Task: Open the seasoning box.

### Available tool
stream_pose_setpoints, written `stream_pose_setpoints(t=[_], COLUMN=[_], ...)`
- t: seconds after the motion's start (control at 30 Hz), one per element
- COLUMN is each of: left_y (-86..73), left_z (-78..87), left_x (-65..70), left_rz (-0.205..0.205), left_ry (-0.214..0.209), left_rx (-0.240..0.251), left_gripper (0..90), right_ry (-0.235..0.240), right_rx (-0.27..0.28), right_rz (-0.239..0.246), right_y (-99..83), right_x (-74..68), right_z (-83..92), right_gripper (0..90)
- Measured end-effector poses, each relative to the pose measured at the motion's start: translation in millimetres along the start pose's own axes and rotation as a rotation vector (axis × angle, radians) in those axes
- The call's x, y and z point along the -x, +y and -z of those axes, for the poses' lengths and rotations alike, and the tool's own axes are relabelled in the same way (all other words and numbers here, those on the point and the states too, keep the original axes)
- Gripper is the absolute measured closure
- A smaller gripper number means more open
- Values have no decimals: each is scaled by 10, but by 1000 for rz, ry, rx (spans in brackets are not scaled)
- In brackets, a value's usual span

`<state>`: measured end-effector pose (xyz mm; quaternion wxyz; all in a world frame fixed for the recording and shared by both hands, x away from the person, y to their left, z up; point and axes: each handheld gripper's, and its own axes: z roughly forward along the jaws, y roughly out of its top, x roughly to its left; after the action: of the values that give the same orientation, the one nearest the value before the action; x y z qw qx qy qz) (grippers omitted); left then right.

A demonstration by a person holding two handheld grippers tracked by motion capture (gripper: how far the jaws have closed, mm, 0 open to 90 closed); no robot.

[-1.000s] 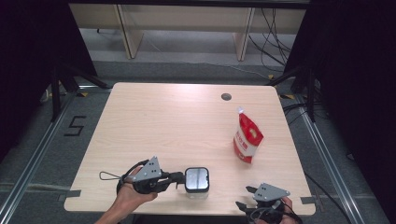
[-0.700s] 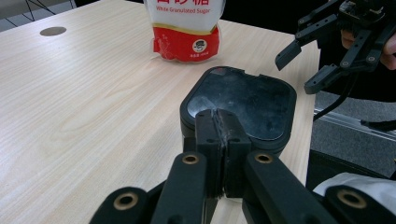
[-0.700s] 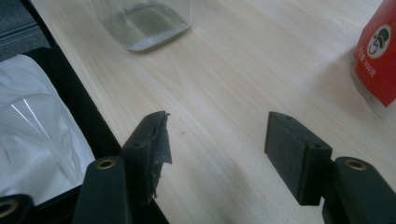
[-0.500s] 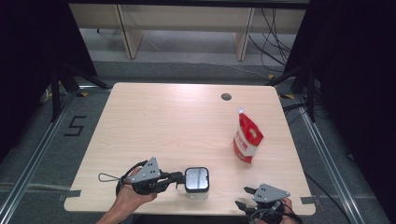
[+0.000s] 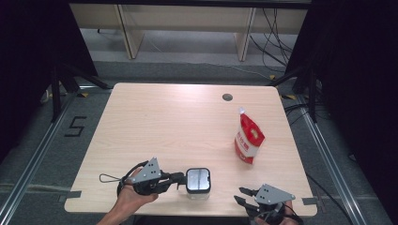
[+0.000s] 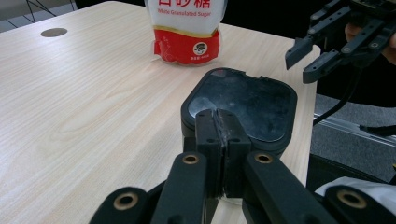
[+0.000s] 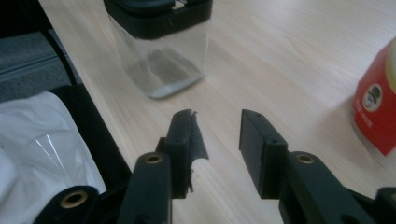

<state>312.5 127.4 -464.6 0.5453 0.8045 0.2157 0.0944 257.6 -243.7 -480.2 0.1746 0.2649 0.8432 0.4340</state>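
Jar (image 5: 198, 182) near front table (image 5: 155, 122) edge; left gripper (image 5: 180, 177) closed, apparently pinching lid rim. Right gripper (image 5: 240, 196) jaws just closing, empty, beside jar. Next: probably reach sugar bag (image 5: 248, 140).

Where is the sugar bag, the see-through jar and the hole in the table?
sugar bag (image 5: 248, 138), high view, middle of its red-and-white front.
see-through jar (image 7: 161, 56), right gripper view, its clear wall.
hole (image 5: 227, 97), high view, its dark middle.
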Motion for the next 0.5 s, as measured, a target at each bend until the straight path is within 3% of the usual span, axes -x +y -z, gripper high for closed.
stream_pose_setpoints(t=[0.1,0.27,0.5], left_y=[4,4,5], left_z=[1,1,-2], left_x=[-3,-5,-2], left_rz=[-8,-13,-5], left_ry=[-1,1,4], left_rx=[-2,-1,-2], left_gripper=[878,876,876], right_ry=[17,46,85], right_rx=[22,70,77], right_rz=[-6,25,42], right_y=[49,154,230], right_x=[-38,-81,-140], right_z=[-19,-116,-263], right_gripper=[719,812,875])
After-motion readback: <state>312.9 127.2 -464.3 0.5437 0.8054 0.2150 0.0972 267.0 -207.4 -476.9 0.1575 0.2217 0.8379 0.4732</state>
